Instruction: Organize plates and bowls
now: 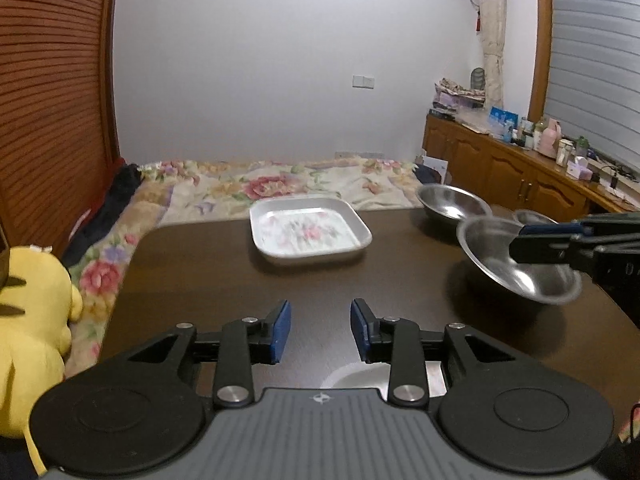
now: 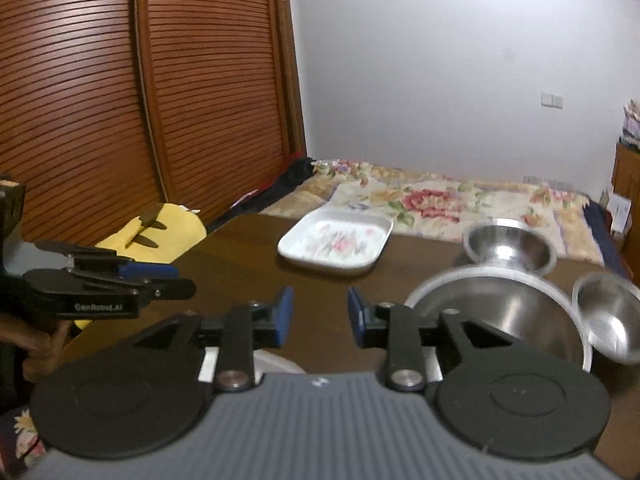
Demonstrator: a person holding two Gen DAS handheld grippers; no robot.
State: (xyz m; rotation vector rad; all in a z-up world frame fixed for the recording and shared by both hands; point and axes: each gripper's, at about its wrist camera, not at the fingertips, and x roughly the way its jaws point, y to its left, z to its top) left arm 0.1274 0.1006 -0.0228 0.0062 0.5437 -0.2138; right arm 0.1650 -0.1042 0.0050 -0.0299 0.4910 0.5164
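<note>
Only one piece of writing can be read: "GenRobot.AI" in pale letters on the side of the left gripper (image 1: 320,332), seen from the right wrist view at 9 o'clock. A hand (image 2: 40,344) holds it from below. Its blue pads stand apart over the dark table (image 1: 200,280) with nothing between them. The right gripper (image 2: 320,312) is also spread wide and holds nothing.

One white square plate (image 1: 310,232) with a pink flower print lies flat at 12 o'clock, near the table's far edge. Three steel bowls stand together at 2 o'clock: a far bowl (image 2: 508,244), a big bowl (image 2: 520,304) nearer, and a small bowl (image 2: 612,316) just beside the big one at its 3 o'clock. The small bowl looks tilted, but blur makes that unsure.

In the right wrist view the gripper's right finger covers the big bowl's near rim. In the left wrist view the right gripper crosses in front of the big bowl, and the small bowl is mostly hidden. A pale curved edge shows under each gripper body; what it is cannot be told.

Around the table are a flowered bed (image 1: 240,184) at 12 o'clock, a yellow soft toy (image 1: 32,312) at 9 o'clock, slatted wooden doors (image 2: 120,100), and a cluttered wooden cabinet (image 1: 500,168) at 2 o'clock.
</note>
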